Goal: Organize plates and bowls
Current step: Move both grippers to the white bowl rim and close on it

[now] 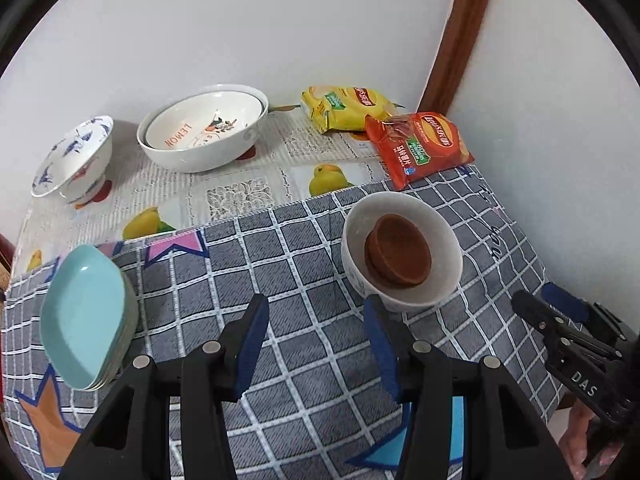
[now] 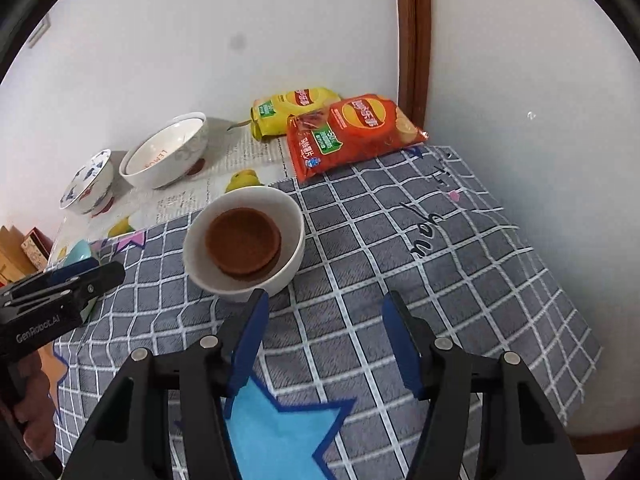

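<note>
White bowl: a white bowl (image 1: 402, 250) sits on the grey checked cloth (image 1: 280, 280), near the middle of the desk and toward its right edge.
Brown dish: a small brown dish (image 1: 398, 251) lies inside the white bowl, tipped a little against the bowl's wall.
Teal plates: a stack of teal plates (image 1: 86, 316) rests on the cloth by the left edge of the desk.
Lemon bowl: a shallow bowl with the word LEMON (image 1: 204, 124) sits inside a big white bowl (image 1: 192, 156) near the back edge of the desk, by the wall.
Blue flower bowl: a white bowl with blue flowers (image 1: 76, 160) stands near the back left corner, beside the big bowl.
Left gripper: the left gripper (image 1: 316, 344) hangs over the cloth with its jaws spread apart and nothing between them. Its right finger is just beside the rim of the white bowl.
Right gripper: the right gripper (image 2: 324, 340) has its jaws spread wide and holds nothing. Its left finger is just beside the near rim of the white bowl.
Chip bags: a yellow chip bag (image 1: 346, 108) and a red chip bag (image 1: 420, 146) lie in the back right corner, the red one partly on top of the yellow one.
Fruit cloth: a cloth with fruit pictures (image 1: 240, 184) covers the back part of the desk, under the far bowls.
</note>
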Available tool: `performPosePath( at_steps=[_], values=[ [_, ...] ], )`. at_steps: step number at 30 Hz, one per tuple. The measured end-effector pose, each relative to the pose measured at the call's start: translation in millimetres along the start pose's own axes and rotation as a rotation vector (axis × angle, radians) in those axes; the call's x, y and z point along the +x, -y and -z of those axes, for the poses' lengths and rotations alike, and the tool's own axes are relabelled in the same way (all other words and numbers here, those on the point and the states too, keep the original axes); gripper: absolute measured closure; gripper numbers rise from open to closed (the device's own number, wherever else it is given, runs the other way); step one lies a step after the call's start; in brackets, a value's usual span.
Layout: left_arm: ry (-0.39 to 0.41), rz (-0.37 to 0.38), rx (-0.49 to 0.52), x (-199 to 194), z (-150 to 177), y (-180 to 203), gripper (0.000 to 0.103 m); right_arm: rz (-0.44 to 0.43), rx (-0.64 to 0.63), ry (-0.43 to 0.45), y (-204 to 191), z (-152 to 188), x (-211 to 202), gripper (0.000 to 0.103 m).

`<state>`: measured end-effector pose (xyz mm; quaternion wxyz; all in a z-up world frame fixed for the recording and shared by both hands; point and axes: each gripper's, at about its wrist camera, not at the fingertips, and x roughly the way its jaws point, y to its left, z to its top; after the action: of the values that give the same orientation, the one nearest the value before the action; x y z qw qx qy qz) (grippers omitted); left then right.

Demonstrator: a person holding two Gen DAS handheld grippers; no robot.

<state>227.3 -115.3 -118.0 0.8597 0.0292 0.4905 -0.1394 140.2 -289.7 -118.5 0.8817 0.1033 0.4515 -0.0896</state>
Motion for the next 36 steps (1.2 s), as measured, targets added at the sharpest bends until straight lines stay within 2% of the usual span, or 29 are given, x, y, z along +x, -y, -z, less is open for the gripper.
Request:
performPosePath(
  at_steps=[3,6,10,14,17,22,27,36],
  values=[
    [-0.037,0.023,0.001,16,-6,3,0.056,-0.026,0.033,-0.024,6,-7,21,0.045],
    [-0.046,0.034,-0.012,30,-11,6,0.056,-0.035,0.044,-0.05,8,-14,39,0.051],
    [-0.058,0.042,-0.028,44,-19,6,0.056,-0.057,0.034,-0.059,5,-23,55,0.051],
    [-0.076,0.034,-0.022,56,-26,9,0.056,-0.074,0.022,-0.058,1,-32,68,0.051],
    [-0.104,0.026,-0.022,68,-29,11,0.056,-0.079,0.01,-0.079,-3,-36,79,0.055],
    [-0.122,0.016,-0.018,81,-30,14,0.056,-0.04,0.023,-0.122,-6,-40,98,0.057],
    [-0.164,0.002,-0.014,95,-30,16,0.062,-0.02,0.023,-0.143,-7,-42,111,0.06],
    [-0.187,0.005,0.015,107,-32,21,0.067,-0.025,0.043,-0.157,-6,-40,125,0.06]
  ],
)
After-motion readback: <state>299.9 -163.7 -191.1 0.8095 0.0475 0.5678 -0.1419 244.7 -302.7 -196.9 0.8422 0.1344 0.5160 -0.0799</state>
